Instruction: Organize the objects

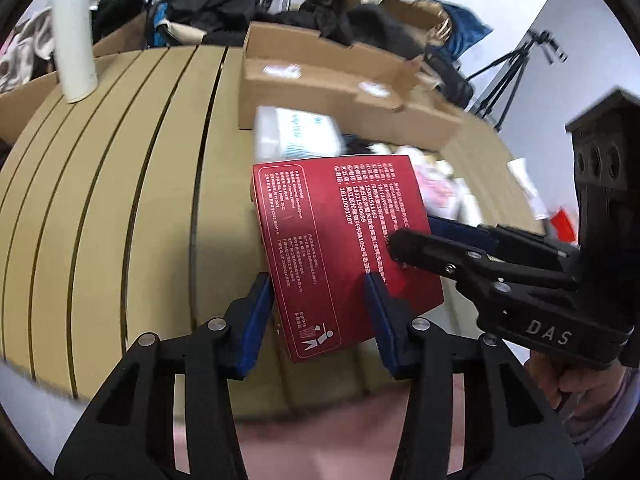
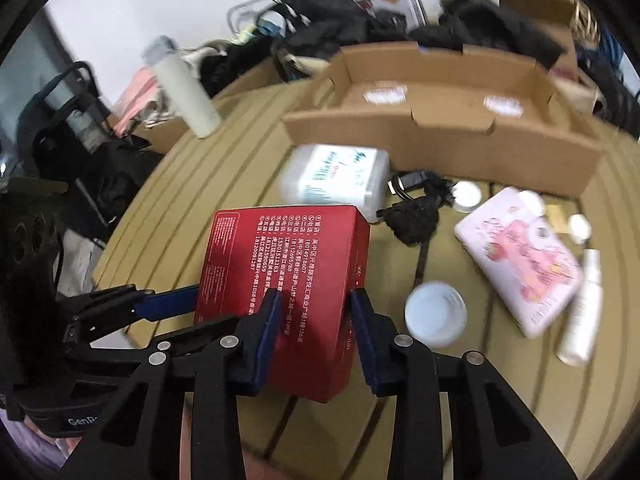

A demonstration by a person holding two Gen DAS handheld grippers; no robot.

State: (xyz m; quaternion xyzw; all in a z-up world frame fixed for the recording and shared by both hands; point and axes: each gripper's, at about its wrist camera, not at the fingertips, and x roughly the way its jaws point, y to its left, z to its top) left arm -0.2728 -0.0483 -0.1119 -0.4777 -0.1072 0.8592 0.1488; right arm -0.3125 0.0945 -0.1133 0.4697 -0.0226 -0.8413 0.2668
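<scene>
A red box (image 1: 340,240) with white print hangs tilted above the slatted wooden table (image 1: 120,200), held from both ends. My left gripper (image 1: 318,284) is shut on its near end, one blue pad at the box's left edge and the other on the printed face. My right gripper (image 2: 314,300) is shut on the same red box (image 2: 288,264), its pads pressing the printed face and the narrow side. Each view shows the other gripper: the right gripper (image 1: 416,240) comes in from the right, the left gripper (image 2: 180,312) from the left.
An open shallow cardboard box (image 2: 440,132) stands at the table's back. In front lie a clear swab container (image 2: 336,176), a black cable bundle (image 2: 416,216), a pink pack (image 2: 520,256), a white bottle (image 2: 580,312) and a round lid (image 2: 436,314). A white tumbler (image 1: 74,40) stands far left.
</scene>
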